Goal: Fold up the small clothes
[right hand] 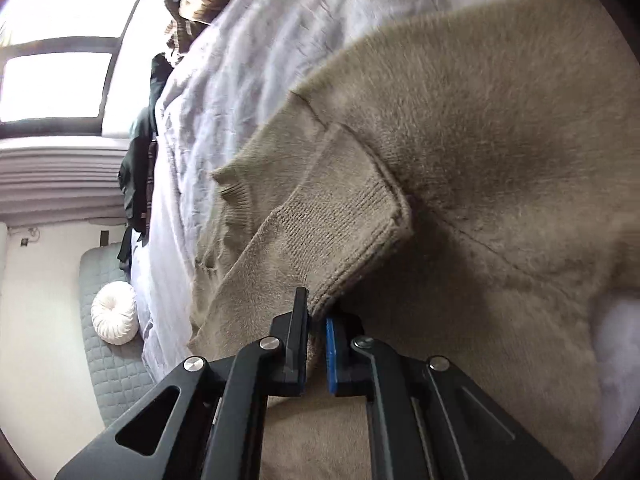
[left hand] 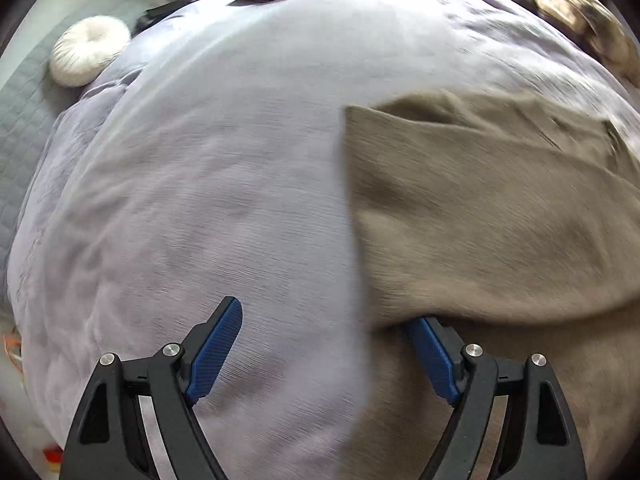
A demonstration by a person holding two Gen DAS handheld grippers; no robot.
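Beige knit sweater spread on a bed's lavender cover, toward the right in the left wrist view. Right claw — jaws pinched together on the sweater's ribbed cuff. Left claw — jaws spread wide above the cover, holding nothing; its right finger tucked under the sweater's edge. White round cushion beside the bed.
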